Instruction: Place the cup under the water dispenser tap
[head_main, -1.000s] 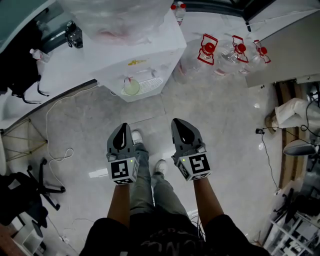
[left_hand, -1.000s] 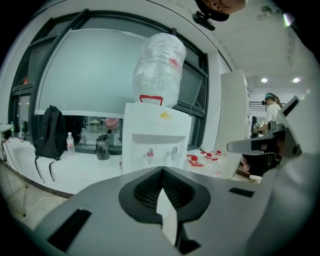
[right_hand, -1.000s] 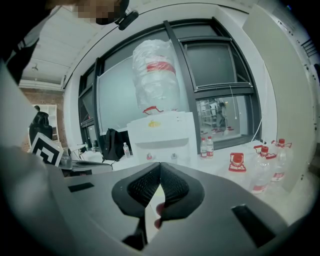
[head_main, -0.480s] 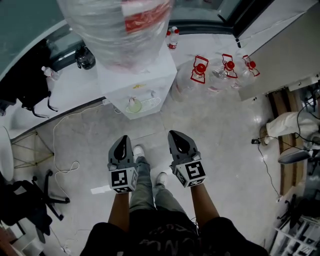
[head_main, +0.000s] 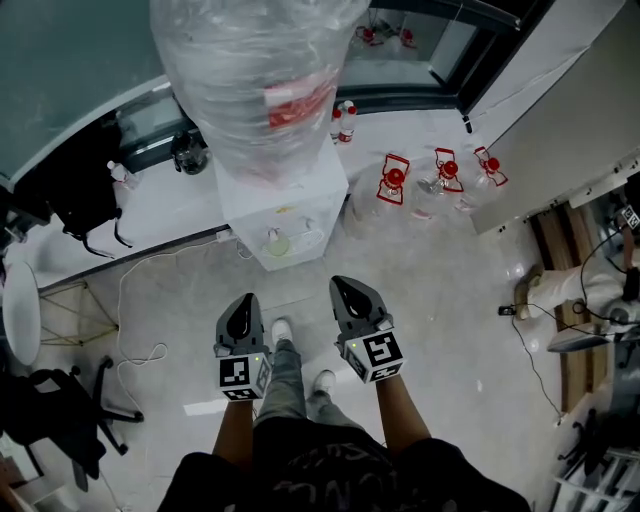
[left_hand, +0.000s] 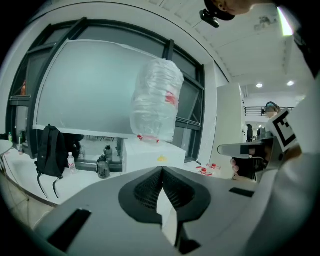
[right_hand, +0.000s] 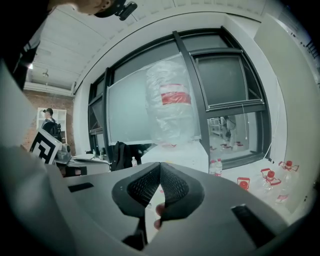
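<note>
1. The person is standing on a pale floor (head_main: 450, 300) with both forearms reaching forward, and two light shoes (head_main: 283, 330) are showing between the grippers.
2. The left gripper (head_main: 244, 300) is pointing toward the water dispenser (head_main: 285, 200). In the left gripper view its jaws are pressing together at the tips, and the left gripper (left_hand: 162, 170) is holding nothing.
3. The right gripper (head_main: 345, 290) is hanging just beside it, level with it. In the right gripper view its ribbed pads are meeting at the tips, and the right gripper (right_hand: 160, 165) is also gripping nothing.
4. A white cable (head_main: 130, 320) is trailing in loops across the floor on the left, near a black chair (head_main: 60, 400).
5. The white dispenser is standing ahead of both grippers. The cup (head_main: 278, 243), pale and greenish, is sitting on the drip tray at the dispenser's front, just below the taps and well apart from both grippers.
6. A large water bottle (head_main: 260, 80) wrapped in crinkled clear plastic is sitting on top of the dispenser, with a red label showing through the wrap.
7. To the right, three clear jugs (head_main: 395, 180) with red handles are lying on the floor, and two small bottles (head_main: 345, 120) are standing behind the dispenser.
8. To the left, a black backpack (head_main: 70, 205) is resting on a white ledge, with a dark flask (head_main: 190, 150) near it.
</note>
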